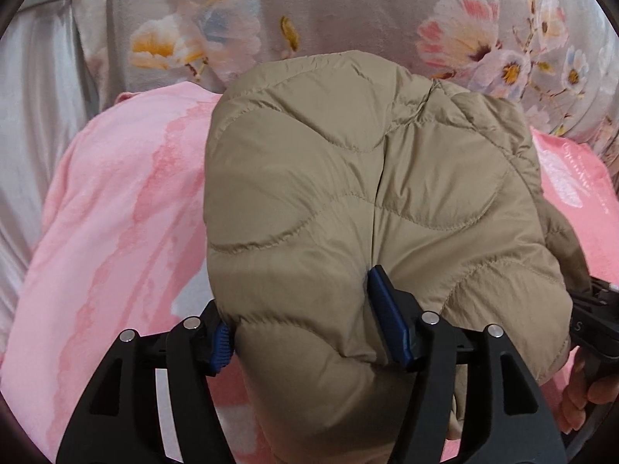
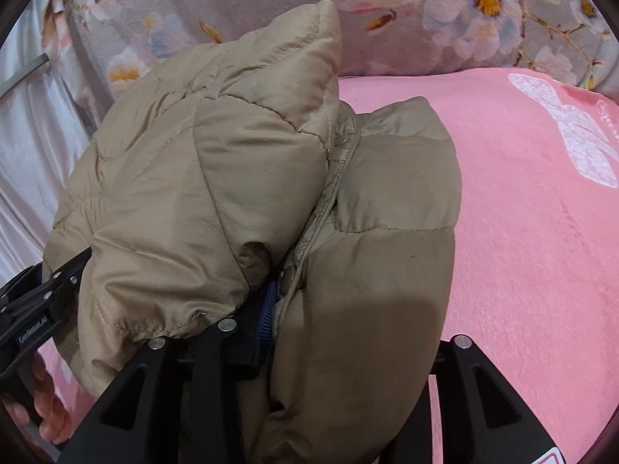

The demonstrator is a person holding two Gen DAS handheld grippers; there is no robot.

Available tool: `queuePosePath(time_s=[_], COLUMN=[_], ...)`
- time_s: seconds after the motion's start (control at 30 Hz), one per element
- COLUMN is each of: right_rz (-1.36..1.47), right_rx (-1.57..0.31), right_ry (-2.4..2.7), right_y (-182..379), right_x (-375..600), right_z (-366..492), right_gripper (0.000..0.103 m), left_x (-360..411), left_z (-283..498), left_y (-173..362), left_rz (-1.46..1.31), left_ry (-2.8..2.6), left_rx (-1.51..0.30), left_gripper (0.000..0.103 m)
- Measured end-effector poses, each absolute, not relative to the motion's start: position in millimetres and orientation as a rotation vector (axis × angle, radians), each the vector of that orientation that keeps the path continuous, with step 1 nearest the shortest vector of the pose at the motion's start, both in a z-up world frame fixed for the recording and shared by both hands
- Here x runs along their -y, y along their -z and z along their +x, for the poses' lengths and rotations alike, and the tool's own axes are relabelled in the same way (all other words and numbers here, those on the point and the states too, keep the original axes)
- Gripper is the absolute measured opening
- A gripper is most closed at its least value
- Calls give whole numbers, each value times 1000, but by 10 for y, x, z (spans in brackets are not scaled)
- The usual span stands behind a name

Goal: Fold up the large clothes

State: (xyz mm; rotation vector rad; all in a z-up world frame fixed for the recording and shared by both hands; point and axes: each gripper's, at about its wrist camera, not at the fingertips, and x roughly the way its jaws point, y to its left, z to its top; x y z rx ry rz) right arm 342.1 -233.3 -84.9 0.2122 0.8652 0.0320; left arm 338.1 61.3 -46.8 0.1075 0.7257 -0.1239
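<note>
A tan quilted puffer jacket (image 1: 348, 193) is bunched into a thick bundle over the pink blanket. My left gripper (image 1: 305, 328) is shut on a fat fold of the jacket, its blue pads (image 1: 387, 317) pressed into the padding on both sides. In the right wrist view the same jacket (image 2: 216, 193) fills the middle. My right gripper (image 2: 348, 328) is shut on another thick fold, near a snap-button edge (image 2: 288, 278); its right finger is hidden under the fabric. Each gripper shows at the edge of the other's view.
A pink blanket (image 2: 522, 232) with a white butterfly print (image 2: 572, 135) covers the bed. A grey floral quilt (image 1: 348, 11) lies behind it. Pale satin fabric (image 1: 35, 123) hangs at the left. The person's hand (image 2: 42, 406) shows at lower left.
</note>
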Motion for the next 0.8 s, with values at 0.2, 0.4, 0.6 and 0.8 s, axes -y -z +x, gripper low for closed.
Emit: queuePosePath(time_s=[0.2,0.4,0.6,0.8], right_rz=[192,130,87,87], right_rx=[-884,-877,-816,-761], right_ry=[82,176,274,149], right_y=[741,593,347,116], right_x=[2328,2335,2434,2165], right_z=[3197,2793,2345,2112], right_gripper=[51,59,62,23], left_x=[-504,-516,-565,-573], left_z=[3172,3027,2944,2810], left_y=[438,396,350,267], left_rz=[175,143,100,44], left_ry=[12,-16,-42,-56], left_rx=[-727,-758,-801,-825], left_gripper=[67,70,75,76])
